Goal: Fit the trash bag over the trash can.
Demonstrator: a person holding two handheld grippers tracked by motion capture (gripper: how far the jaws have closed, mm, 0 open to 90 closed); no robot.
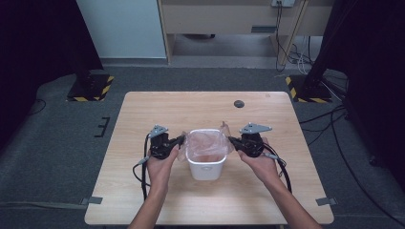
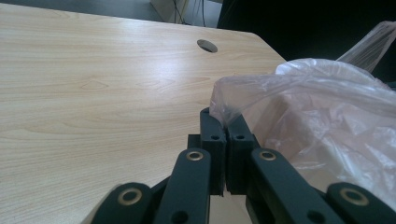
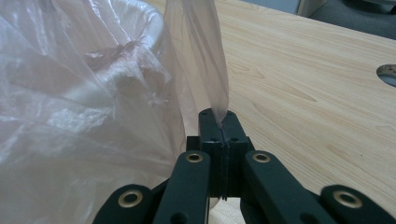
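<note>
High view: you held a black two-jaw left gripper point(image 1: 181, 139) and a black two-jaw right gripper point(image 1: 231, 140) on either side of a small white plastic bin point(image 1: 206, 167) standing near the middle of the light wooden table point(image 1: 143, 114). A thin, translucent pinkish plastic bag point(image 1: 206, 143) lined the bin and spilled over its rim. Left gripper view: your jaws were clenched together on a pinched fold of the bag's edge point(image 2: 224, 112), just above the tabletop. Right gripper view: your jaws were pressed tight on a twisted strip of the bag point(image 3: 210, 70), which rose upward from the fingertips. A dark round hole point(image 1: 239, 103) sat in the table beyond the bin.
</note>
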